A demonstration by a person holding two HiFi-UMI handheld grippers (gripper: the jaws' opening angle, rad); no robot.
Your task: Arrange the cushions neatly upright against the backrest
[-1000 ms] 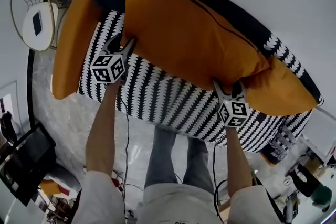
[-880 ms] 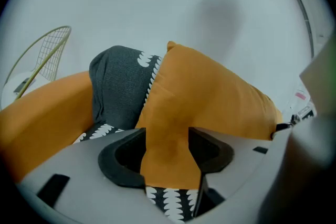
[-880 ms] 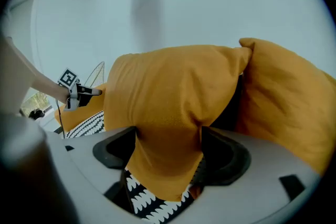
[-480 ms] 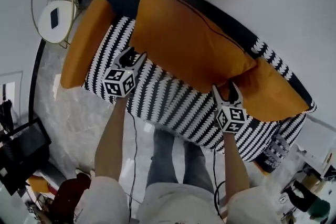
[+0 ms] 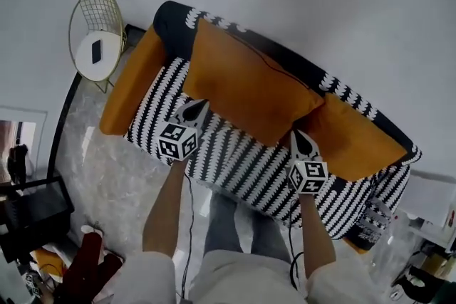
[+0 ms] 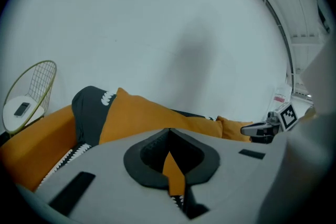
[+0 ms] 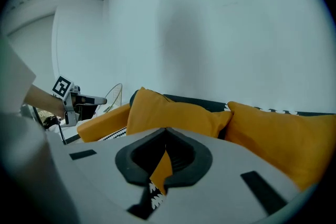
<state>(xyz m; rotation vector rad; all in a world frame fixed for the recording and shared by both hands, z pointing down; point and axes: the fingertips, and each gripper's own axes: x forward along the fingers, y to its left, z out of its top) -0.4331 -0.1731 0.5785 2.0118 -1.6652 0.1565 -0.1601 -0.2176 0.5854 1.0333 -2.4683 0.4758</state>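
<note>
A large orange cushion (image 5: 249, 85) (image 6: 142, 118) (image 7: 173, 113) leans upright against the dark backrest (image 5: 174, 18) of a black-and-white patterned sofa (image 5: 235, 153). To its right, a smaller orange cushion (image 5: 353, 142) (image 7: 283, 134) leans there too. A third orange cushion (image 5: 132, 85) (image 6: 37, 139) lies along the sofa's left end. My left gripper (image 5: 194, 107) (image 6: 170, 144) hovers over the seat in front of the large cushion. My right gripper (image 5: 299, 137) (image 7: 165, 152) hovers near the gap between the two cushions. Both have just been closing and are shut, with nothing between the jaws.
A round white side table (image 5: 96, 50) with a gold wire frame and a dark phone on it stands left of the sofa. A white wall runs behind the sofa. Clutter sits on the floor at the lower left (image 5: 43, 238) and lower right (image 5: 420, 274).
Both grippers have let go of the large cushion's front edge, lifted and drawn back, and their jaws have gone from open to shut. The cushion stays leaning on the backrest.
</note>
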